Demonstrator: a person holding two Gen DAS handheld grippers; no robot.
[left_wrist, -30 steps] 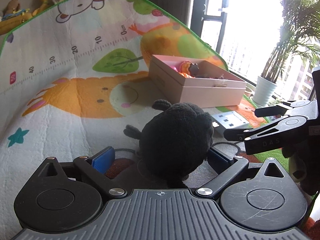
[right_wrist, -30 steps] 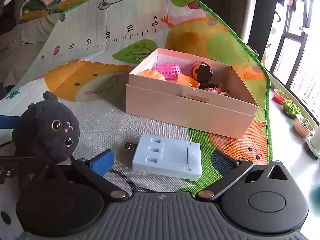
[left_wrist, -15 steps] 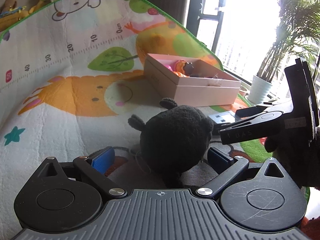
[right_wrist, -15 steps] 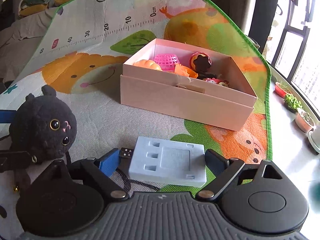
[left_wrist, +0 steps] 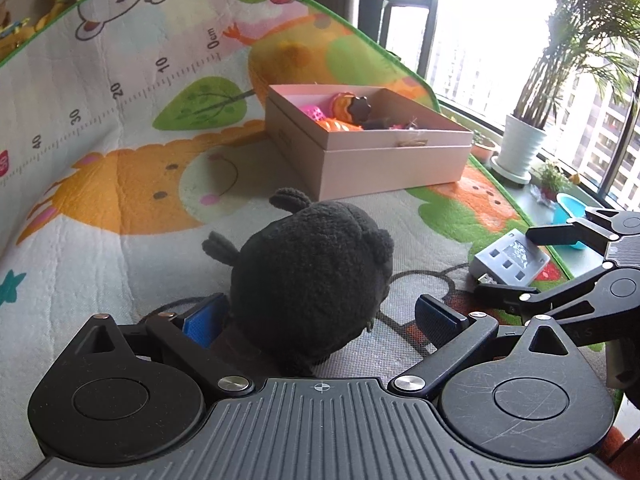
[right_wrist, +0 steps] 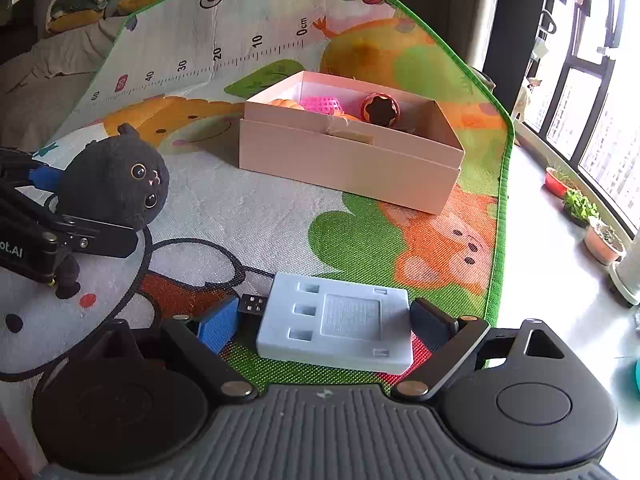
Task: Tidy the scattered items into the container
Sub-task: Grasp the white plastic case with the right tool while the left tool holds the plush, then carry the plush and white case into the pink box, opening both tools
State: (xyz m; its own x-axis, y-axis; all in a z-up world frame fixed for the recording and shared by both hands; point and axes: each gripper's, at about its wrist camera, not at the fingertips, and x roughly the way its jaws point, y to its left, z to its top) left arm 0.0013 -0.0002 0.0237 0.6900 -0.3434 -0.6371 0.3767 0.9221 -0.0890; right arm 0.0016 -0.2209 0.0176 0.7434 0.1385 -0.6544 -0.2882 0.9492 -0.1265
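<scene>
A black plush cat (left_wrist: 310, 276) sits on the play mat between the jaws of my left gripper (left_wrist: 320, 316), which stand open around it; the right pad is clear of the plush. The plush also shows in the right wrist view (right_wrist: 114, 180). A pale blue USB hub (right_wrist: 336, 322) lies flat on the mat between the open jaws of my right gripper (right_wrist: 326, 322), both pads close to its ends. The hub shows in the left wrist view (left_wrist: 508, 258). A pink box (right_wrist: 348, 152) holding several toys stands further back; it shows in the left wrist view (left_wrist: 368, 148).
The colourful play mat (right_wrist: 360, 240) covers the floor and ends in a green edge at the right (right_wrist: 502, 200). Potted plants (right_wrist: 580, 208) line the window sill beyond. A white planter (left_wrist: 520, 148) stands by the window.
My right gripper moved forward and down, so the USB hub now lies between its jaws. My left gripper shifted around the plush and the box looks farther to the right.
</scene>
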